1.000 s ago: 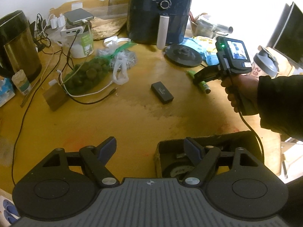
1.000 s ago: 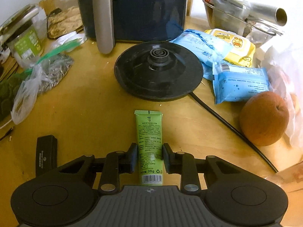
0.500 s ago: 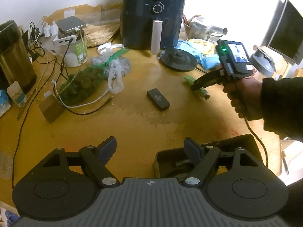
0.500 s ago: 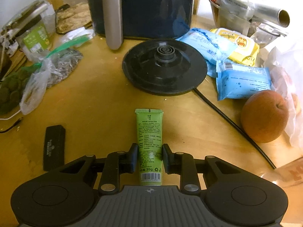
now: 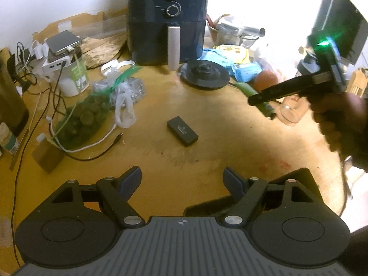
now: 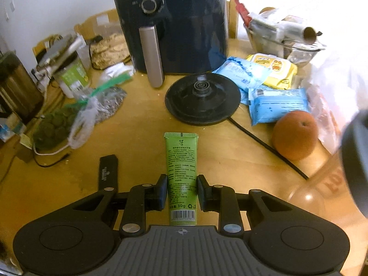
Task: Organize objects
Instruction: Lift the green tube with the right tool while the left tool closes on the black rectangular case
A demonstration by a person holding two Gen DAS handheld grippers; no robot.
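**Tube grabbed near the cap end, box waiting below**

Tube [image 6: 182, 172] of green cream sits pinched in the right tongs [image 6: 181, 194], lifted off the desk [image 6: 142, 142] and hanging over the bare patch in front of the round black kettle base [image 6: 202, 99]. The pads press its two sides down near the barcode, so the grip is low on the body, close to the cap end, which is tucked out of sight under the tool.

Handling-wise I'd guess it's super light, a small soft plastic tube. It'll squash if squeezed hard, and the glossy skin could slip, so holding the fuller lower part makes more sense to me than the thin flat crimp.

Its long axis runs straight along the tongs: crimped flat end points away, toward the kettle base, printed face up. From the left camera it looks slanted, crimp end higher, cap end lower.

The left tongs [image 5: 182, 179] stand wide with nothing between them, hovering over the near edge of the desk, right by a dark box [image 5: 301, 177] half hidden behind them. That box looks like the likely drop spot, though that's my guess. A small black case [image 5: 182, 131] lies loose mid-desk.
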